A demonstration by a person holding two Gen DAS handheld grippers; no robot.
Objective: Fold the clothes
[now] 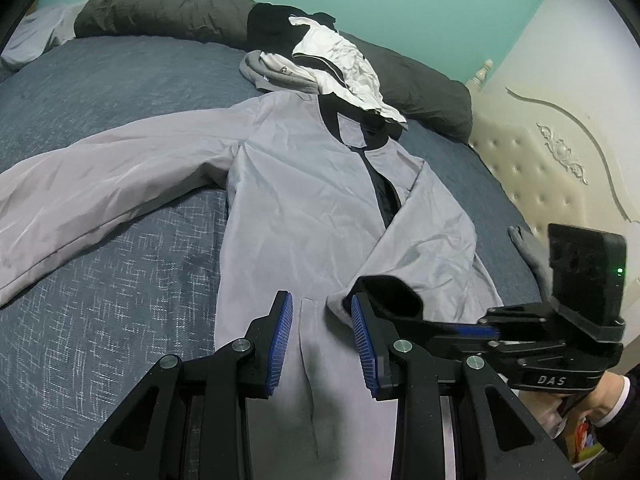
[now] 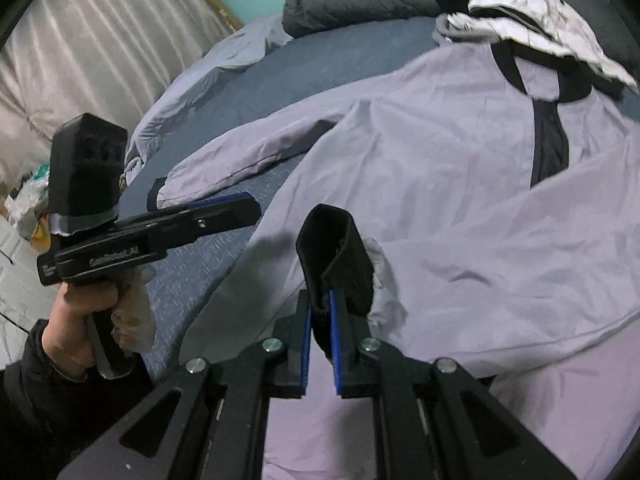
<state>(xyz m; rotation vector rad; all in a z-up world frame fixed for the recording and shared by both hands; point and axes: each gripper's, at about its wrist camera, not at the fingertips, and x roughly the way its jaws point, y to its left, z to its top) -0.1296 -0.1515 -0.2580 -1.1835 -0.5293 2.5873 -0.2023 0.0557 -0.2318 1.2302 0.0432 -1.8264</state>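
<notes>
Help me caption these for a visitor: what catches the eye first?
A grey jacket lies spread across the blue bed, one sleeve stretched far out. The right gripper pinches the other sleeve's black cuff, folded over the jacket's front, while the left gripper hangs open above the hem. Beyond the collar sits a clothes pile.

Home bedroom: blue-covered bed (image 1: 120, 80), cream tufted headboard (image 1: 540, 168), rolled duvet (image 1: 160, 8), curtain (image 2: 100, 40), clothes pile (image 1: 320, 56).
</notes>
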